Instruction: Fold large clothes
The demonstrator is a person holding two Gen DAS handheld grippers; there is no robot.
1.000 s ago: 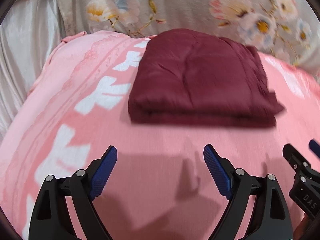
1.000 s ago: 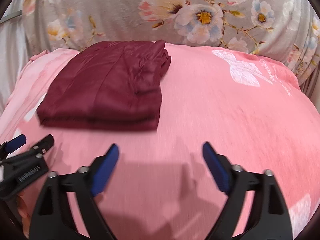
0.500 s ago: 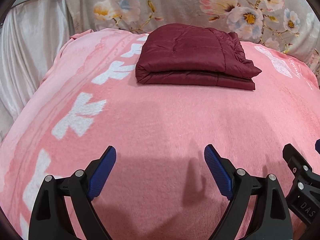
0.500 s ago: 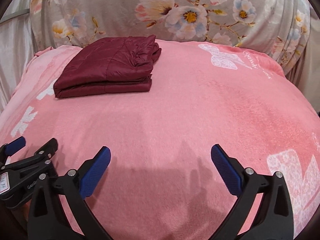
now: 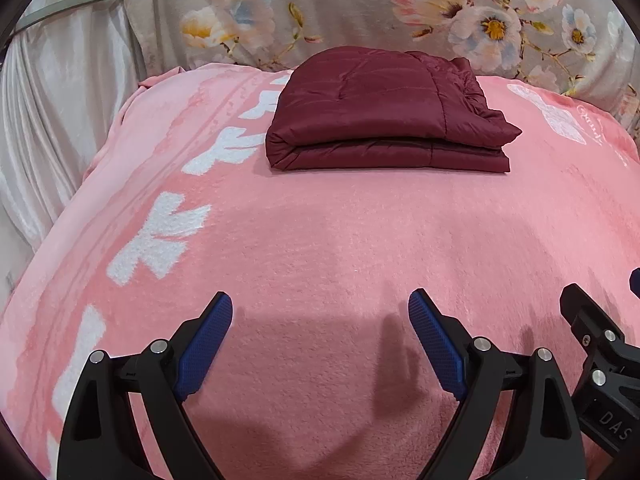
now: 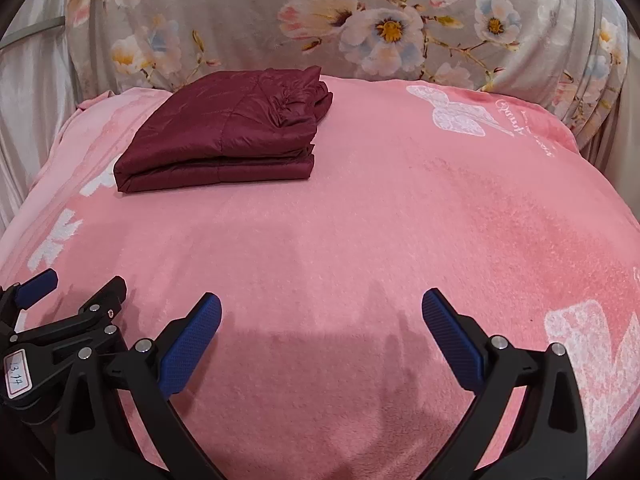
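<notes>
Jacket (image 5: 384,120): maroon, quilted, folded into a compact rectangular stack; several layers show along the near edge.
Jacket position: on the pink blanket (image 5: 340,248), at the far edge of the bed, left of its middle, just in front of the floral cover (image 5: 340,16).
Jacket right end: bunched and creased (image 6: 304,108); top layer overhangs the lower ones slightly. Left end is a clean rounded fold.
Left gripper (image 5: 320,336): jaws wide apart, holding nothing, over the near edge of the blanket, well apart from the jacket.
Right gripper (image 6: 322,334): jaws wide apart, empty, also at the near edge; its tip shows at the right rim of the left view.
Contact: none with the jacket by either tool.
Step in hand (judgement): fold looks complete; both tools are clear of the stack. Task appears at or close to its end.
If tidying is wanted: only the bunched right end needs it. Come in low from the right, pinch just the top layer's loose corner, and draw it flat in line with the layers below.
Hold-down: rest the left tool's closed tips lightly on the stack's left half so the slippery shell does not slide.
Risk: quilted fill is springy; a pull from the near edge could open the layers. The soft blanket gives under pressure, so press gently.
Otherwise: leave the stack untouched.
</notes>
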